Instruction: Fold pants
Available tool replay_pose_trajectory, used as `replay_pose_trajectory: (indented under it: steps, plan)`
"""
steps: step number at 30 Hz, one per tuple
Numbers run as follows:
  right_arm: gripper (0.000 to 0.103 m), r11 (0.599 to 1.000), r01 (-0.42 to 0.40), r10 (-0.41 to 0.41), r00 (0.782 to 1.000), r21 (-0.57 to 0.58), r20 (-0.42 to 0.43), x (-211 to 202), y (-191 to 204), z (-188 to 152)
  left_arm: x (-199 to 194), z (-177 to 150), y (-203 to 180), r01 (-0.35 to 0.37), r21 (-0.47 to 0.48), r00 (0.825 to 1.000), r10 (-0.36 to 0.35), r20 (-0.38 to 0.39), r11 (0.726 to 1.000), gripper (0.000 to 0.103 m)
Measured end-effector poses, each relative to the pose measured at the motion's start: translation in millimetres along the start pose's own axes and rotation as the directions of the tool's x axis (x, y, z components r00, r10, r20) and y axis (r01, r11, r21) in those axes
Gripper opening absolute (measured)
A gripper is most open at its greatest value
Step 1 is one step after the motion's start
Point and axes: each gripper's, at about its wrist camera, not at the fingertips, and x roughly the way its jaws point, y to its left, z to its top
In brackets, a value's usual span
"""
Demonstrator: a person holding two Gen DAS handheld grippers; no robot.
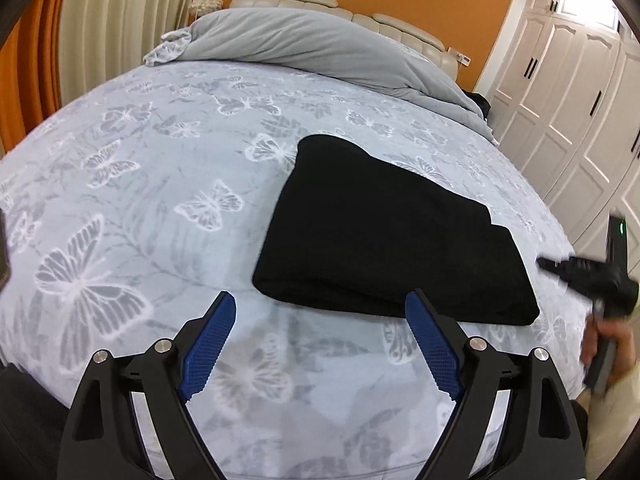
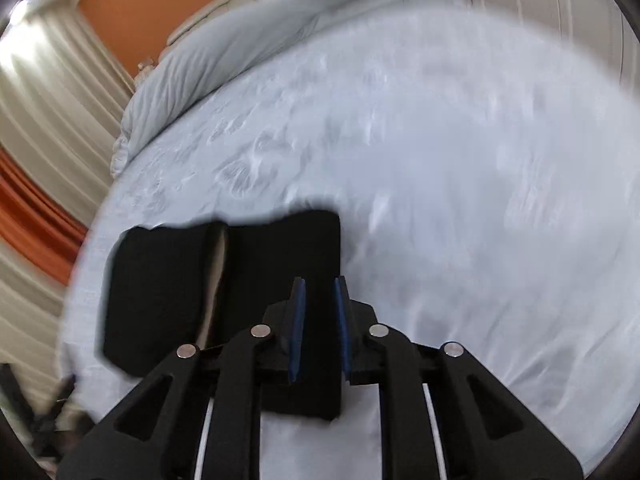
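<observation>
Black pants lie folded into a thick rectangle on the butterfly-print bedspread. My left gripper is open and empty, just short of the bundle's near edge. My right gripper shows at the right edge of the left wrist view, beside the bundle's right end. In the blurred right wrist view my right gripper has its blue pads a narrow gap apart above the folded pants; nothing is pinched between them as far as I can see.
A rolled grey duvet lies across the head of the bed before a cream headboard. White wardrobe doors stand to the right. Curtains hang at the left.
</observation>
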Motion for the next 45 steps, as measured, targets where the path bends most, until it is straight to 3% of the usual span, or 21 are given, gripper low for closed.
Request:
replay_pose_trajectory:
  steps: [1, 3, 4, 8, 10, 12, 14, 18, 20, 21, 23, 27, 30, 32, 36, 39, 40, 41, 43, 44, 45]
  plan:
    - [0.027, 0.999, -0.046, 0.046, 0.999, 0.001, -0.002, 1.8, 5.8, -3.7, 3.8, -0.3, 0.1, 0.002, -0.005, 1.0, -0.002, -0.006, 1.0, 0.084]
    - [0.091, 0.995, -0.081, 0.081, 0.997, -0.065, 0.005, 11.0, 31.4, -10.3, 10.8, -1.6, -1.2, -0.001, -0.006, 1.0, 0.001, -0.024, 1.0, 0.084]
    - [0.093, 0.989, -0.1, 0.1, 0.995, -0.106, 0.002, 19.0, 43.0, -11.9, 13.2, -2.2, -2.1, -0.004, -0.004, 0.999, 0.004, -0.032, 1.0, 0.084]
    - [0.092, 0.985, -0.117, 0.105, 0.989, -0.124, -0.102, 72.5, 67.0, -13.8, 8.5, -2.4, -3.2, -0.01, 0.01, 1.0, 0.011, -0.029, 1.0, 0.084]
    - [0.072, 0.983, -0.108, 0.091, 0.989, -0.149, -0.118, 91.8, 76.1, -20.5, 4.3, -1.8, -0.8, -0.02, 0.015, 1.0, 0.02, -0.014, 1.0, 0.085]
    - [0.017, 0.979, -0.132, 0.113, 0.986, -0.155, -0.124, 96.6, 85.6, -20.3, 5.3, -2.2, 4.8, -0.039, 0.01, 0.999, 0.039, -0.018, 0.999, 0.085]
    - [0.016, 0.968, -0.174, 0.165, 0.984, -0.18, -0.067, 72.0, 99.8, -12.4, 6.6, -1.0, 10.8, -0.045, -0.011, 0.999, 0.044, -0.029, 0.999, 0.085]
    - [0.016, 0.958, -0.112, 0.132, 0.989, -0.264, 0.059, 5.9, 101.6, 11.5, -0.7, 5.1, 18.8, -0.022, -0.022, 1.0, 0.022, -0.008, 1.0, 0.085]
    - [0.024, 0.95, 0.02, -0.002, 0.998, -0.313, 0.058, 8.4, 83.4, 14.3, -1.2, 7.4, 20.0, -0.012, -0.017, 1.0, 0.012, 0.001, 1.0, 0.085]
    - [0.041, 0.942, 0.103, -0.109, 0.994, -0.319, 0.0, 25.8, 61.6, 12.3, 1.3, 7.8, 20.5, 0.002, -0.024, 1.0, -0.002, -0.005, 1.0, 0.085]
    - [0.052, 0.927, 0.243, -0.275, 0.959, -0.285, -0.075, 46.6, 27.7, 5.9, 9.4, 7.1, 19.8, 0.028, -0.044, 0.999, -0.029, -0.025, 0.999, 0.085]
    - [0.052, 0.945, 0.186, -0.149, 0.977, -0.268, 0.152, -4.8, 60.5, 19.6, 22.2, 8.7, 12.7, 0.062, -0.056, 0.997, -0.065, -0.046, 0.996, 0.085]
    - [0.052, 0.941, 0.02, 0.001, 0.998, -0.337, 0.061, 15.5, 114.6, 36.2, 32.9, 13.9, 4.2, 0.083, -0.043, 0.995, -0.085, -0.056, 0.996, 0.085]
    - [0.052, 0.907, -0.039, 0.027, 0.999, -0.419, -0.035, 54.1, 153.9, 40.0, 44.6, 17.6, -0.7, 0.095, -0.051, 0.993, -0.098, -0.068, 0.994, 0.085]
    - [0.053, 0.835, -0.081, 0.008, 0.991, -0.544, -0.135, 132.5, 215.0, 59.7, 60.6, 21.1, -6.2, 0.126, -0.06, 0.987, -0.131, -0.093, 0.99, 0.085]
    - [0.074, 0.771, -0.057, -0.079, 0.98, -0.634, -0.183, 183.6, 239.4, 56.8, 66.6, 18.3, -6.4, 0.135, -0.043, 0.985, -0.139, -0.107, 0.99, 0.085]
    - [0.072, 0.746, -0.055, -0.118, 0.97, -0.664, -0.213, 196.0, 244.7, 49.0, 69.2, 16.8, -5.2, 0.139, -0.039, 0.983, -0.143, -0.117, 0.989, 0.085]
    - [0.056, 0.699, -0.049, -0.169, 0.958, -0.714, -0.231, 215.8, 252.3, 37.4, 73.4, 14.5, -3.1, 0.143, -0.037, 0.98, -0.146, -0.132, 0.989, 0.085]
    - [0.052, 0.63, 0.019, -0.203, 0.969, -0.777, -0.141, 232.4, 248.6, 30.5, 79.7, 11.6, 0.7, 0.144, -0.036, 0.978, -0.148, -0.149, 0.989, 0.085]
    - [0.057, 0.618, 0.103, -0.267, 0.96, -0.779, -0.085, 252.5, 240.8, 35.2, 84.1, 9.6, 2.7, 0.142, -0.037, 0.977, -0.146, -0.155, 0.989, 0.085]
    - [0.072, 0.653, 0.119, -0.266, 0.961, -0.748, -0.08, 257.7, 233.9, 44.6, 88.0, 8.0, 4.0, 0.137, -0.038, 0.977, -0.141, -0.162, 0.99, 0.085]
